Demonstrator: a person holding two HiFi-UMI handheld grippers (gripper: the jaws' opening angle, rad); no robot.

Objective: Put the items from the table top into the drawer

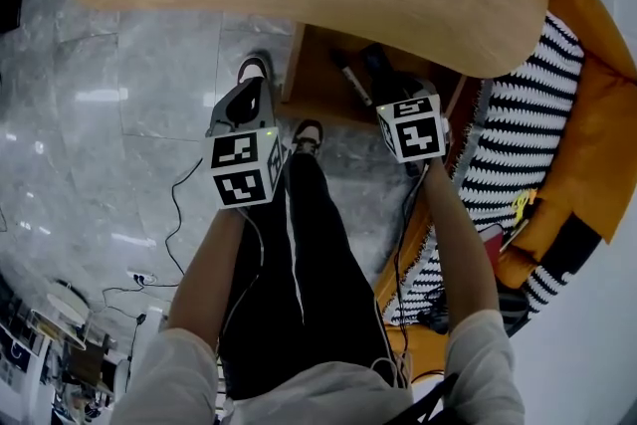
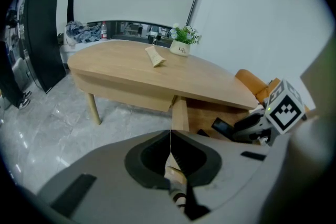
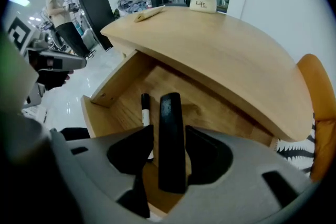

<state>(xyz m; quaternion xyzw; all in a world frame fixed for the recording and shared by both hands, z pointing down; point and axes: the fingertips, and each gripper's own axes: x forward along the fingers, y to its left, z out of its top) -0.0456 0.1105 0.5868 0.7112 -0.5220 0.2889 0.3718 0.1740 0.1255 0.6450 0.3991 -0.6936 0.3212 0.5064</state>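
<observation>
**Black bar between wide fingers above the open drawer**
The right gripper (image 3: 169, 128) has its fingers (image 3: 127, 149) apart around a long, smooth black bar (image 3: 170, 110), with wood showing in the gap. Below them is the plain wooden drawer (image 3: 113, 81), and a slim black-and-white marker (image 3: 145, 110) lies beside the bar. The left gripper (image 2: 170, 136) has its fingers (image 2: 147, 160) pressed together, empty. A flat beige tube (image 3: 149, 13) lies on the rounded table (image 3: 220, 44) far beyond.

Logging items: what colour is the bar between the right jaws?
Black: the long bar shows best in the right gripper view.

Right tongs (image 1: 383, 80) hover over open drawer (image 1: 318, 65), marker (image 1: 353, 83) probably inside.
</observation>
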